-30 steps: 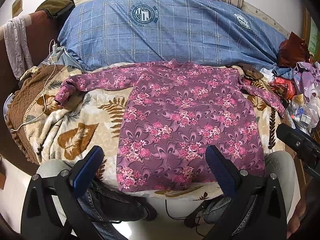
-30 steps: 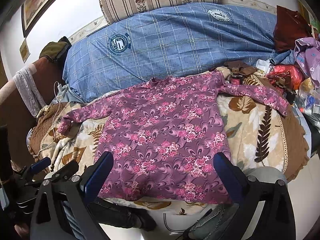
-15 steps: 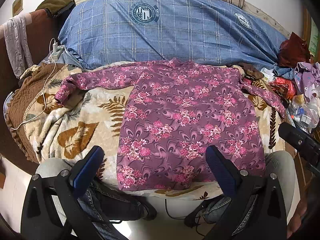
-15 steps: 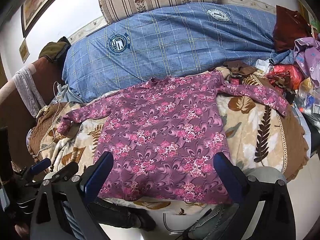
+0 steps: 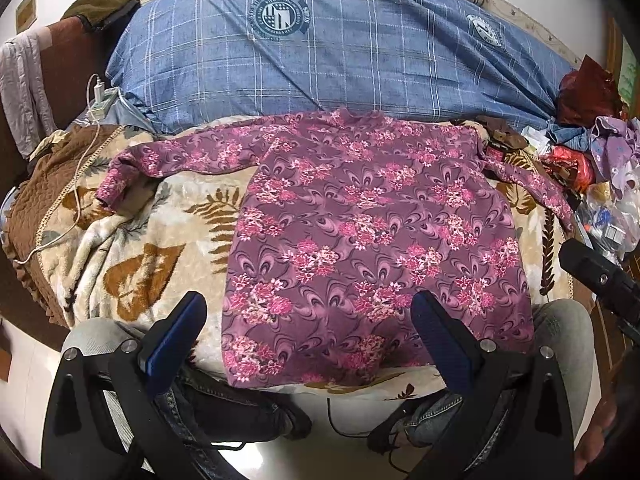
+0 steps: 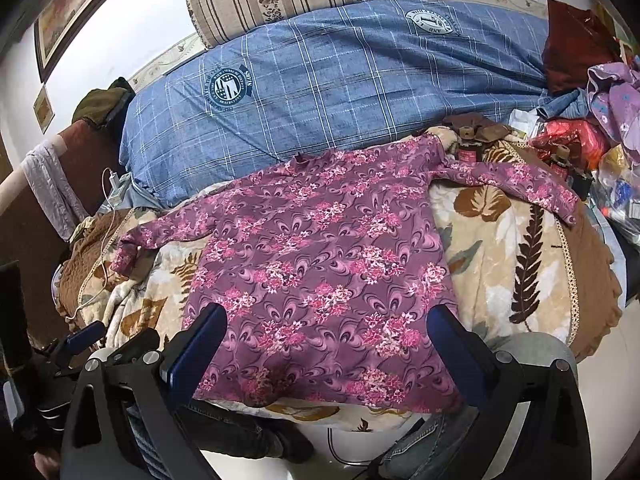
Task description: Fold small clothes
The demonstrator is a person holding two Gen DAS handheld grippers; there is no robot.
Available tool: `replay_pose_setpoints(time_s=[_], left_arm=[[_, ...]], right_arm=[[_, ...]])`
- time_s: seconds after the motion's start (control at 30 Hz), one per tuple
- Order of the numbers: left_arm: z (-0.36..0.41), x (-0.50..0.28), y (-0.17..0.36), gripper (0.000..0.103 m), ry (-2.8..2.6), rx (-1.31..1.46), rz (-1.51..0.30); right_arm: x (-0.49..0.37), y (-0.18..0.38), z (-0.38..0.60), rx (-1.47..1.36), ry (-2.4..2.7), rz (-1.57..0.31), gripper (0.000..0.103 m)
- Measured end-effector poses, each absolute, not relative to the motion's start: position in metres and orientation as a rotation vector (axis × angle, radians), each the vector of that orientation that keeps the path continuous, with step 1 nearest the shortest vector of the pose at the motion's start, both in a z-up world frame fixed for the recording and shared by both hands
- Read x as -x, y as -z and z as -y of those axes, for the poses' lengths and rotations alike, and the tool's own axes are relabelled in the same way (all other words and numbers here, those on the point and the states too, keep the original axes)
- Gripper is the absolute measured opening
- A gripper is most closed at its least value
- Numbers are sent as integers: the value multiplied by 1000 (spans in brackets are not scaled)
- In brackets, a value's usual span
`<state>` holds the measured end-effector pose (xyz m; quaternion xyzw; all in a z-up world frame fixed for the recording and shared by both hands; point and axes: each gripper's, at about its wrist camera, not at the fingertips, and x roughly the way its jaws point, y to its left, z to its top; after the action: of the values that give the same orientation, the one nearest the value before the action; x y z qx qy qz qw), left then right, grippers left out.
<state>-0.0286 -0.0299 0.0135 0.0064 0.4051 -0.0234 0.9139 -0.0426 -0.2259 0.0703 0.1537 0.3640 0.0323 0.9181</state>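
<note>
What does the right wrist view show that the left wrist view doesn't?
Only the right wrist view shows the framed picture on the wall and the left tool at its lower left edge. Only the left wrist view shows the right tool's black body at its right edge. Both show the purple floral long-sleeved top spread flat, sleeves out, on the leaf-print blanket, before the blue plaid duvet.
</note>
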Motion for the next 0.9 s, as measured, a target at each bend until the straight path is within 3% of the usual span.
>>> replay_pose_setpoints(time_s=[0.9], left_arm=[[109, -77, -8, 103, 126, -61, -874]], right_arm=[[-48, -45, 297, -397, -61, -732, 101]])
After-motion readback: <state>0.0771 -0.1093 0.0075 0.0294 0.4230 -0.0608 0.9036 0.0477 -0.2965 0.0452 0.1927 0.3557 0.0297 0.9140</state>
